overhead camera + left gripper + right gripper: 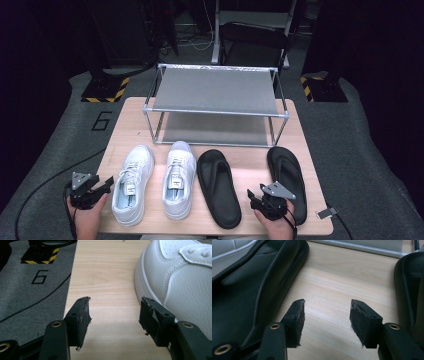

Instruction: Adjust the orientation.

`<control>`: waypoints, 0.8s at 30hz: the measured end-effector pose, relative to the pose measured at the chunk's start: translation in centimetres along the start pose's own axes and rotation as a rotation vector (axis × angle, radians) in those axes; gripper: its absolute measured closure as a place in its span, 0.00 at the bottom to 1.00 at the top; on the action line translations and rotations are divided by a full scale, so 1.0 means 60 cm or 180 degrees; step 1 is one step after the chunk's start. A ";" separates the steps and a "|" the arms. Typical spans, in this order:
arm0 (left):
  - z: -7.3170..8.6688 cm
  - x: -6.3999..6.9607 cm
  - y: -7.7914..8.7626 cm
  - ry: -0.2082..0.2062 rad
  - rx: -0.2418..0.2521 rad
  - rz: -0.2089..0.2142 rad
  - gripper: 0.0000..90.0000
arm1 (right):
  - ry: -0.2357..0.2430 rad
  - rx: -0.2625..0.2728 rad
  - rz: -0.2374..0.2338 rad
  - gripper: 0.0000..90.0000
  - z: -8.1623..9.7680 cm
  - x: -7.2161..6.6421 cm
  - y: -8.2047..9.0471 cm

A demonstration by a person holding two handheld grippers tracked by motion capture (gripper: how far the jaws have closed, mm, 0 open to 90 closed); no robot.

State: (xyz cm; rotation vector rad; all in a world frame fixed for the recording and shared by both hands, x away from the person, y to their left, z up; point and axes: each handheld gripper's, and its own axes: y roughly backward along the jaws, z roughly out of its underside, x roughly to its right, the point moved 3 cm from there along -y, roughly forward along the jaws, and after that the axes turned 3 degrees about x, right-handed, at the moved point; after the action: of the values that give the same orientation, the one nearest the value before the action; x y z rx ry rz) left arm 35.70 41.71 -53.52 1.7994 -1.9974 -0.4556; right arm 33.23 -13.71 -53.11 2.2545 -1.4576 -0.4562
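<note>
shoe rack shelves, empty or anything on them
Empty: both shelves of the shoe rack are bare; sneakers and slippers lie on the table.

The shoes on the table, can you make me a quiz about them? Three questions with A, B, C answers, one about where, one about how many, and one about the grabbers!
1. Where is the metal rack?
A. Behind the row of shoes
B. On the floor
C. On top of the slippers

2. How many white sneakers are there?
A. One
B. Two
C. Four

3. How are the jaws of the left gripper?
A. Shut on a sneaker
B. Shut on a slipper
C. Open, holding nothing

Answers:
1. A, the rack stands at the far side of the wooden table, past the shoes.
2. B, a left white sneaker and a right white sneaker lie side by side, next to two black slippers.
3. C, the left gripper view shows bare table between its jaws, with the sneaker just beside one jaw.
</note>
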 end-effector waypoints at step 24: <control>0.000 -0.007 0.001 0.0097 0.0071 0.0048 0.46 | -0.0268 -0.0048 -0.0252 0.57 -0.016 -0.020 -0.002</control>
State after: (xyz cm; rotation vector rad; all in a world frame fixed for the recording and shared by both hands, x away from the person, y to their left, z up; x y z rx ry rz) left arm 35.71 42.12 -53.53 1.7926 -2.0017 -0.4002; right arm 33.30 -12.40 -52.25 2.3129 -1.4040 -0.5915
